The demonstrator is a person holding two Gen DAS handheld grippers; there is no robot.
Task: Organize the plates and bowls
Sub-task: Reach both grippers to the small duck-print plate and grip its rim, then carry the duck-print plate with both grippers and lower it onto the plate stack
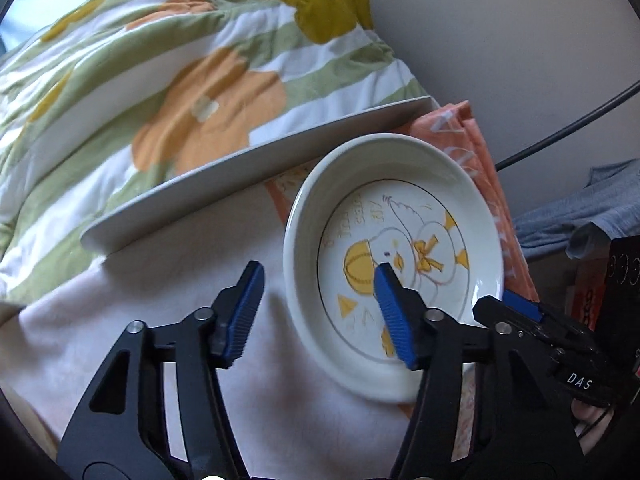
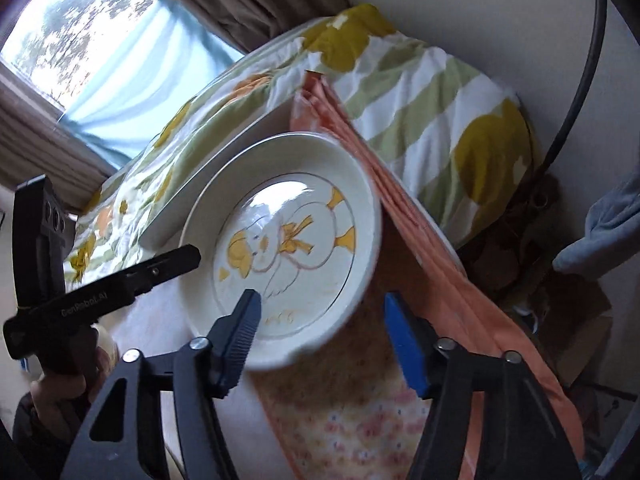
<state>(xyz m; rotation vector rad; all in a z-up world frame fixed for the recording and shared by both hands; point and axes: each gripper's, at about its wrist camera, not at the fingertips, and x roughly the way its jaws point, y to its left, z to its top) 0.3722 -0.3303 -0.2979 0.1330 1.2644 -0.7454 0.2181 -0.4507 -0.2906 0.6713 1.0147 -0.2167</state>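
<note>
Both grippers sit with fingers spread wide: left gripper (image 1: 320,312) and right gripper (image 2: 324,336) flank the duck plate (image 2: 288,240), neither gripping it, orange cloth (image 2: 432,248) underneath.

1. i see a round white bowl (image 1: 400,208) (image 2: 304,160) with a yellow duck drawing inside, tilted, over the orange patterned cloth's edge.
2. behind it, just beside, lies a flat white rectangular plate (image 1: 256,168) (image 2: 236,136) against the floral quilt.
</note>
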